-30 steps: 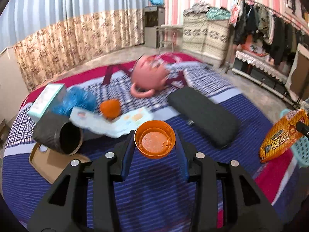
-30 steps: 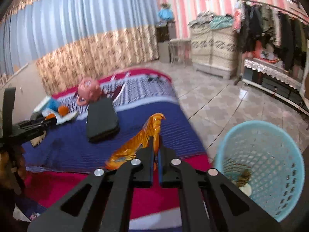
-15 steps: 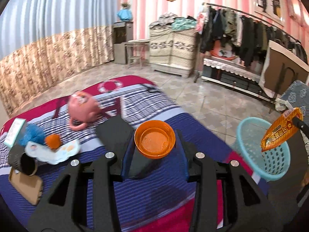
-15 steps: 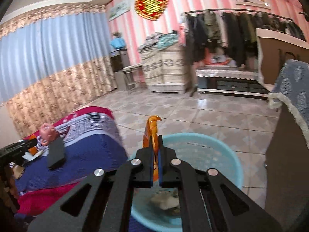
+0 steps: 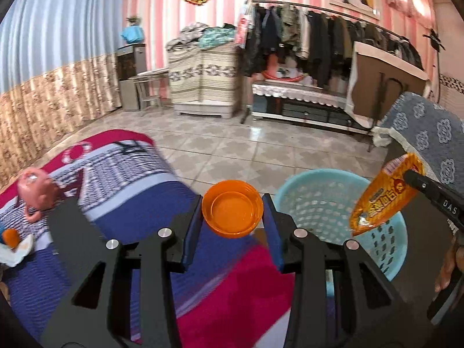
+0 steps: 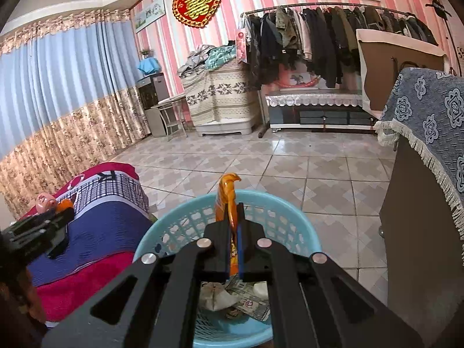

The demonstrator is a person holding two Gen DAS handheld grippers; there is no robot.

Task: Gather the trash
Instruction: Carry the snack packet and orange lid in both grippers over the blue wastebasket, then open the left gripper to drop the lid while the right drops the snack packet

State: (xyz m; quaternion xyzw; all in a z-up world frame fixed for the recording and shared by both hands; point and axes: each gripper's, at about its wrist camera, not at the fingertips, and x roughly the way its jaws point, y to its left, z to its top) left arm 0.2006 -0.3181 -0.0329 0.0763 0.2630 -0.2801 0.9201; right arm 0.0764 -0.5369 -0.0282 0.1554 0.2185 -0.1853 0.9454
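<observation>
**Snack wrapper and orange bowl hanging at the laundry-style basket**

The orange snack wrapper (image 6: 225, 203) is standing on edge in the right gripper (image 6: 233, 239), whose fingers are pressing nearly together on its lower part. Its long axis is running upward and slightly away from the camera, with the curled top corner pointing up above the far rim of the light blue basket (image 6: 301, 232). In the left wrist view the same wrapper (image 5: 382, 197) is showing its printed face, tilting from upper right to lower left over the basket's (image 5: 313, 200) right side.

The left gripper (image 5: 233, 217) is sitting wide apart, its blue-padded fingers clamping the orange plastic bowl (image 5: 233, 208) by opposite sides of its rim. The bowl's open mouth is facing the camera, and it is hanging just left of the basket, above the edge of the bed (image 5: 139, 191).

Inside the basket, crumpled paper and a banknote-like sheet (image 6: 249, 304) are lying at the bottom.

On the blue, red and checked bedcover, a pink teapot-shaped toy (image 5: 36, 191) and a black pad (image 5: 69, 232) are lying well apart from the basket. The basket is standing on the tiled floor (image 6: 290, 171) beside the bed.
</observation>
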